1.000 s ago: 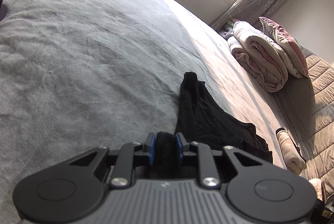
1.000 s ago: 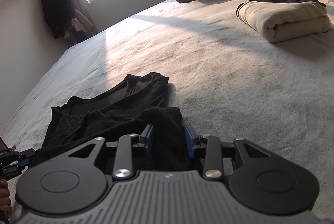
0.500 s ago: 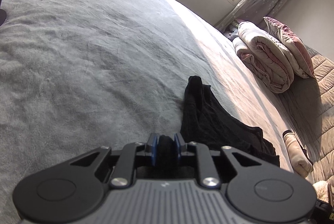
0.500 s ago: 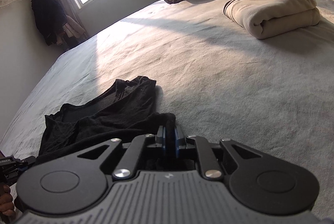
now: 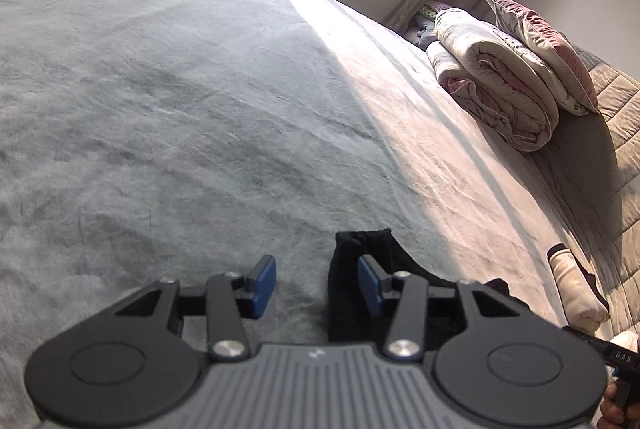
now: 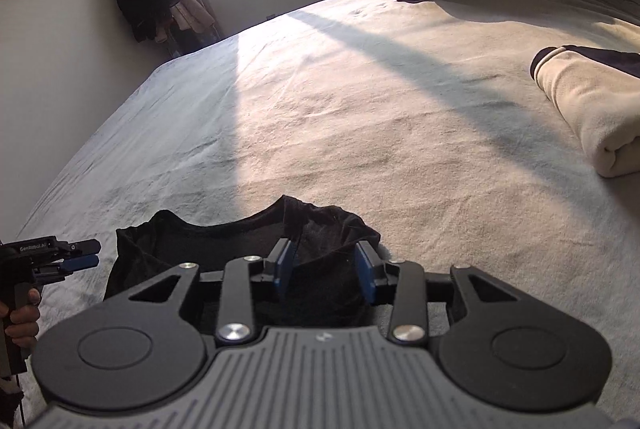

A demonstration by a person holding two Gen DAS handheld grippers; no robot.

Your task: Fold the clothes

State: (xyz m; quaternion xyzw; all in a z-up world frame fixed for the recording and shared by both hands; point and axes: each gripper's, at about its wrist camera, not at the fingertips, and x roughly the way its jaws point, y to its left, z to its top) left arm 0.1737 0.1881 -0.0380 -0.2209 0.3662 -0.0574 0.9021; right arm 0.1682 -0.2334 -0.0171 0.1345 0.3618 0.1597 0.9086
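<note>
A black garment (image 6: pixel 224 249) lies folded into a short heap on the grey bed sheet (image 6: pixel 360 117). In the left wrist view its near end (image 5: pixel 352 281) lies against the right finger of my left gripper (image 5: pixel 316 283), which is open with bare sheet between its blue pads. My right gripper (image 6: pixel 326 269) is open, its jaws apart over the garment's right end, not pinching it. The left gripper also shows at the left edge of the right wrist view (image 6: pixel 76 255), just left of the garment.
A rolled quilt (image 5: pixel 496 89) with a pillow (image 5: pixel 548 49) sits at the head of the bed. A folded cream garment (image 6: pixel 592 109) lies to the right, also seen in the left wrist view (image 5: pixel 576 293). Dark clothes (image 6: pixel 144 1) hang by the window.
Both grippers were shut on the black garment and carried its near edge forward over the rest. Both have now opened and let go, leaving it folded shorter.
</note>
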